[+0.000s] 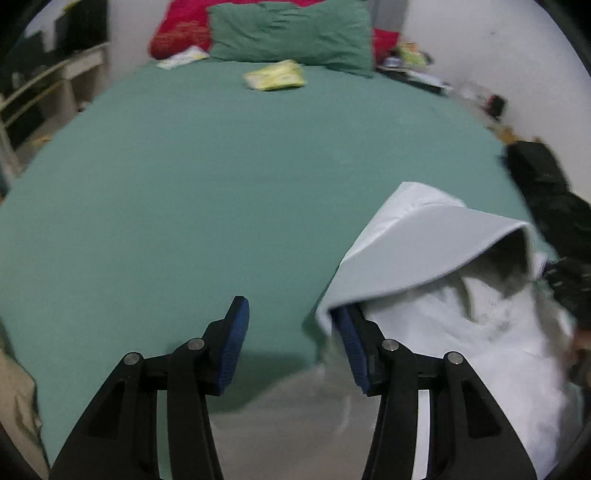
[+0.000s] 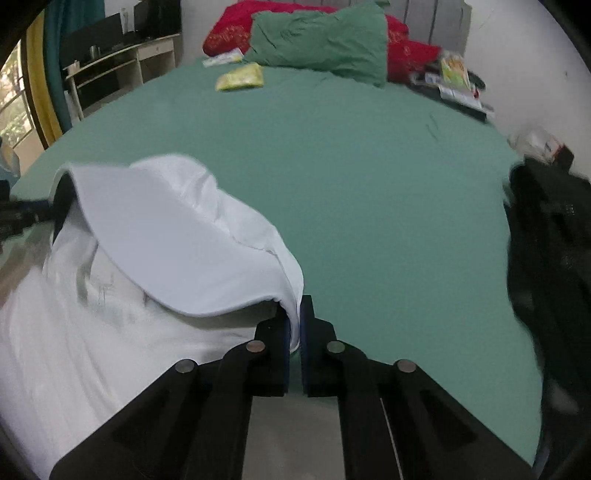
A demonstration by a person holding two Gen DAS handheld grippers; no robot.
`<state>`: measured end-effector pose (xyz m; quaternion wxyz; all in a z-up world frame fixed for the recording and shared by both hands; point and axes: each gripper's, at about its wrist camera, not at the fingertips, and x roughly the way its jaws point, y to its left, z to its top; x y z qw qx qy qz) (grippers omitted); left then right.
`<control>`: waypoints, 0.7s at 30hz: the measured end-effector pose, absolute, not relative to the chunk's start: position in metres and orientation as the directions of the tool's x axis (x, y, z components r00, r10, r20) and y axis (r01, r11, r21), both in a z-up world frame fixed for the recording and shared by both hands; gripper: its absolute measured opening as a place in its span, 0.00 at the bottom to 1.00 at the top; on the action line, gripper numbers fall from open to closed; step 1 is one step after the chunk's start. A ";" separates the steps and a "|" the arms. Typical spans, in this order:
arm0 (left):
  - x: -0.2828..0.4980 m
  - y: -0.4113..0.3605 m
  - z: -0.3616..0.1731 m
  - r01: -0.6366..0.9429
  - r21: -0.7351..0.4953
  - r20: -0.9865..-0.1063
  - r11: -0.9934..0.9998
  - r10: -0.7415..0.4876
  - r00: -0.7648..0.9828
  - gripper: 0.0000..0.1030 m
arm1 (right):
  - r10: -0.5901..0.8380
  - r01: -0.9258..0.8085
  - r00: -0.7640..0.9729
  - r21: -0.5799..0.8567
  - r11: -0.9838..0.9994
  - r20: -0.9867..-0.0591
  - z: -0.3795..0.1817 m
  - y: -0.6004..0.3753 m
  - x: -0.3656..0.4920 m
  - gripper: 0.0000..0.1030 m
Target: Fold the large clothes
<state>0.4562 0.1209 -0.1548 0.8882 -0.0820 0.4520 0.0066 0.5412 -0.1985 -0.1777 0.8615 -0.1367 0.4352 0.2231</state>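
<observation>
A large white garment [image 1: 436, 258] hangs at the near edge of a green bed [image 1: 221, 184], its top edge lifted into an arch. My left gripper [image 1: 291, 321] is open; the cloth's corner drapes over its right finger [image 1: 351, 343], and the left finger is bare. In the right wrist view the same white garment [image 2: 177, 236] lies to the left. My right gripper [image 2: 294, 325] is shut on the garment's edge, which is pinched between the blue pads. The left gripper [image 2: 22, 218] shows at the far left behind the cloth.
A green pillow [image 2: 325, 40] and a red blanket [image 2: 229, 29] lie at the bed's head, with a yellow packet [image 2: 240, 77] in front. Dark clothing [image 2: 546, 236] is piled at the bed's right edge. Shelves [image 2: 110, 70] stand left of the bed. Clutter [image 2: 458, 81] lies at the far right.
</observation>
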 end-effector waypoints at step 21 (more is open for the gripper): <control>0.489 0.085 -0.186 0.098 -0.226 -0.820 0.969 -0.244 0.517 0.64 | 0.804 -0.504 -0.001 0.694 0.514 -0.595 -0.208 -0.232 0.610 0.69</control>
